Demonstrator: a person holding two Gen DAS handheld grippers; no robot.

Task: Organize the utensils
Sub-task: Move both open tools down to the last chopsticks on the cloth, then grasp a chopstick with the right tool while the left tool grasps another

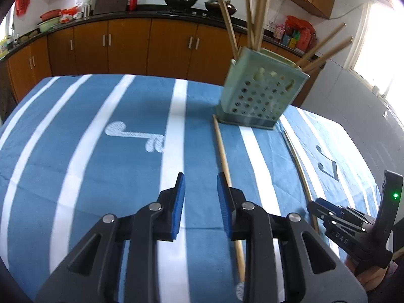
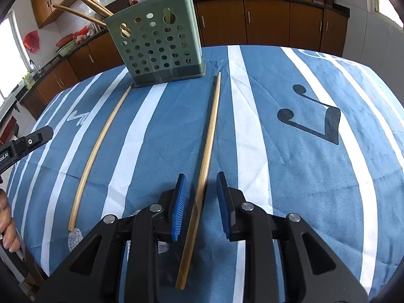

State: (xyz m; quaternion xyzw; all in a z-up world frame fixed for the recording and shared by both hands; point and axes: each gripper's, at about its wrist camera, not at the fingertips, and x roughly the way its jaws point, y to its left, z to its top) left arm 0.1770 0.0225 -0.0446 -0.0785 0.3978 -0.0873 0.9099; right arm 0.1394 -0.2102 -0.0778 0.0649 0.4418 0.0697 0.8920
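A pale green perforated utensil holder (image 1: 262, 96) (image 2: 156, 45) stands on the blue striped cloth with several wooden chopsticks in it. Two loose chopsticks lie on the cloth, reaching back to its base. One chopstick (image 1: 223, 151) (image 2: 101, 136) runs under the right finger of my left gripper (image 1: 200, 194) (image 2: 46, 131). That gripper is open with only cloth between its pads. The other chopstick (image 2: 212, 126) (image 1: 300, 166) lies between the blue pads of my right gripper (image 2: 200, 189) (image 1: 315, 203). Its jaws stand apart and do not touch the stick.
The cloth-covered table (image 1: 101, 176) (image 2: 315, 176) drops off at its far edge, with brown kitchen cabinets (image 1: 126, 40) and a dark counter carrying woks (image 1: 180, 1) beyond. A person's hand (image 2: 6, 227) holds the left gripper's handle at the table's near left edge.
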